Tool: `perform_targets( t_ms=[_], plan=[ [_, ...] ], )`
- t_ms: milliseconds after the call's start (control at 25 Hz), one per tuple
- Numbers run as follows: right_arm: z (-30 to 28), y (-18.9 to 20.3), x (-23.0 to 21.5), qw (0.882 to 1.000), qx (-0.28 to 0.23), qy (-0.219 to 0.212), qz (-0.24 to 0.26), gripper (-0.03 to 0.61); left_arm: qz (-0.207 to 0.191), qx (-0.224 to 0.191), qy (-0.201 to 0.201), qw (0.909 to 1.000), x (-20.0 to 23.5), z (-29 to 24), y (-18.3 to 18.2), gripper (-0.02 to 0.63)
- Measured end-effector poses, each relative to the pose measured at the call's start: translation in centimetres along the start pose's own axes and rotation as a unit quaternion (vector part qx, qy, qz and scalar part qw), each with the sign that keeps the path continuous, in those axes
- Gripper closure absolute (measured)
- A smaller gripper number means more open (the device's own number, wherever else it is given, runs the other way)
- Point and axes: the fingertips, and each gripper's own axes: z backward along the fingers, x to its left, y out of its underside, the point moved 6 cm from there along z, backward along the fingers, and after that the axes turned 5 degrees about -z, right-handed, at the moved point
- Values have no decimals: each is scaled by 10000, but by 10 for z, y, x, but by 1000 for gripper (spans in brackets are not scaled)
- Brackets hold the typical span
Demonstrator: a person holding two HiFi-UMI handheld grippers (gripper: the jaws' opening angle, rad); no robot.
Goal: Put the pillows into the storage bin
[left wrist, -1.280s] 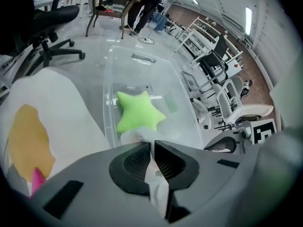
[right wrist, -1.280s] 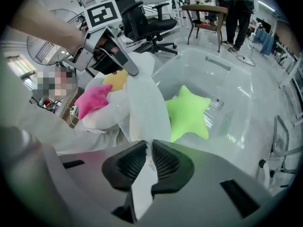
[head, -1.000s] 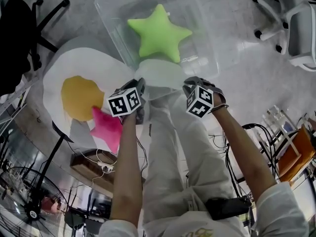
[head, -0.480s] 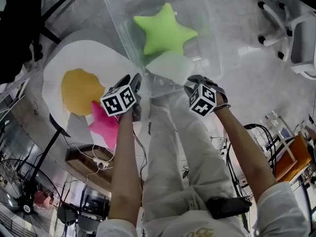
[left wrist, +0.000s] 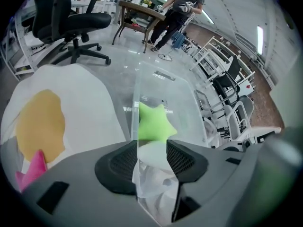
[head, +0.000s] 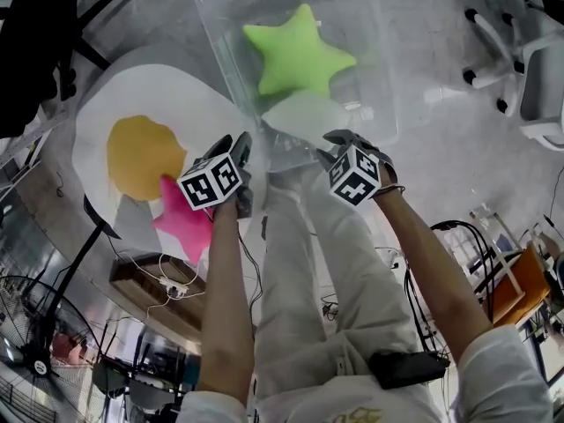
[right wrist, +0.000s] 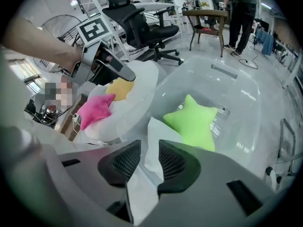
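Observation:
A clear storage bin [head: 381, 77] stands on the floor. A green star pillow [head: 295, 55] lies in it, and a pale white pillow [head: 308, 115] rests against its near wall. My left gripper [head: 242, 148] and right gripper [head: 339, 141] hover at the bin's near rim. Both have just been opening and grip nothing. In the left gripper view the bin's edge and the white pillow [left wrist: 151, 152] show beyond the jaws of the left gripper [left wrist: 151, 162]. The right gripper [right wrist: 149, 162] looks at the white pillow [right wrist: 158, 136] too. A fried-egg pillow [head: 176, 104] and a pink star pillow [head: 181, 223] lie to the left.
A black office chair [head: 35, 51] stands at the far left and a white chair [head: 529, 51] at the far right. A floor fan [head: 44, 342], cables and a wooden board lie near my feet. A person [left wrist: 177, 8] stands far off beside a table.
The white pillow, which hung over the bin's near rim between both grippers, now lies inside the bin. Both grippers have let go and drawn back a little from it.

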Motion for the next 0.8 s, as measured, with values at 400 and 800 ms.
perform_targets(
  t_ms=[400,800],
  plan=[
    [-30,-45,53,9971,-61,-271,703,446,651,-382,-343,9966,74,43,38,410],
    [-71,-80,131,9848,230,-554,1630,443,1681,-792,-813,9792,174,115,120,411]
  ],
)
